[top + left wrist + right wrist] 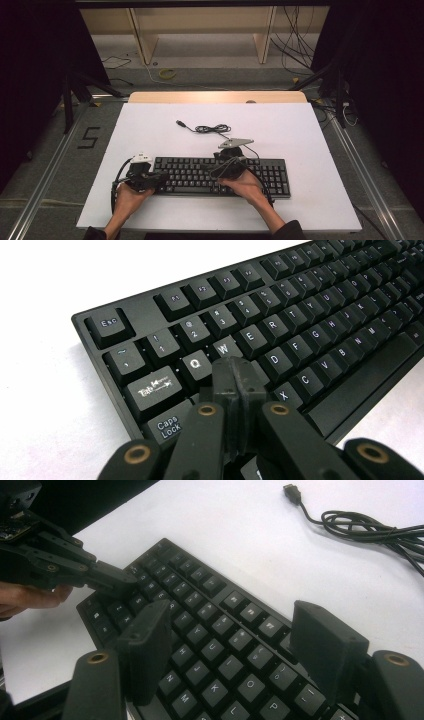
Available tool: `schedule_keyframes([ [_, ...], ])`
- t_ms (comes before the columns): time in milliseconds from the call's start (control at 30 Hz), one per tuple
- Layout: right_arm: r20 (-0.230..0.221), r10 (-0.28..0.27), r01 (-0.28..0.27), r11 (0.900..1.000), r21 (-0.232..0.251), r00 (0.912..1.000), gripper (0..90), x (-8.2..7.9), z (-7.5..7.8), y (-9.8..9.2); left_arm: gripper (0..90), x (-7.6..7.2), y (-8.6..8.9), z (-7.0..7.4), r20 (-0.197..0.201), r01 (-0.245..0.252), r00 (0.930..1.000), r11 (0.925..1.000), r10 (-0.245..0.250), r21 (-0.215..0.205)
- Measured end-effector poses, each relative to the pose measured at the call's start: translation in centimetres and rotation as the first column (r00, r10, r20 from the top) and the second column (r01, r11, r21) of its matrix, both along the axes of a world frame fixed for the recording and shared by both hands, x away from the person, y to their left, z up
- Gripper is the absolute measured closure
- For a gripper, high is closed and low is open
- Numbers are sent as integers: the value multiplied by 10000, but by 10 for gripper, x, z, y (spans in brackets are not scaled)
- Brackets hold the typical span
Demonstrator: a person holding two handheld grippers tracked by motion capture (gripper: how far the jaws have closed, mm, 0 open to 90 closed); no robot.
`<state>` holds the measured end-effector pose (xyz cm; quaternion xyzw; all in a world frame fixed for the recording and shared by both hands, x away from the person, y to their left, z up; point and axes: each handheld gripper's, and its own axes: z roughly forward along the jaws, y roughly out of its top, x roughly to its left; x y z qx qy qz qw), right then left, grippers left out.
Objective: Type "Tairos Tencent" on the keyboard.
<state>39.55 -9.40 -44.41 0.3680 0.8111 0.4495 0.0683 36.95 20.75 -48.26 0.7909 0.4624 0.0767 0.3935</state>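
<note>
**Closed claw on the letter keys, open claw waiting over the right half**

The left claw is clenched with nothing between its jaws, tips together at the A and S keys just below W, near the left end of the keyboard. Judged as key pressing: use the joined tips as 1 blunt finger, come straight down on a single cap, and lift clear before shifting sideways so no neighbour is caught.

The keyboard lies along the near part of the white surface, parallel to its front edge, with bare room to the left, right and behind.

The right claw is released, its 2 jaws spread wide above the keys around O and P, gripping nothing. Behind it the loose cable lies coiled, well apart from the keys.
</note>
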Motion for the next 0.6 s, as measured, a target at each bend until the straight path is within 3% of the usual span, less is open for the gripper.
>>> schedule_keyframes([
  [267, 33, -25, 25, 10000, 8, 10000, 355, 0, 1, -1, 889, -2, -1, 2, 160, -88, 9998, 9999, 90, -144],
  [600, 55, -38, 37, 10000, 82, 10000, 412, 1, 2, -1, 700, -7, 0, 8, 493, -81, 9987, 9976, 116, -695],
])
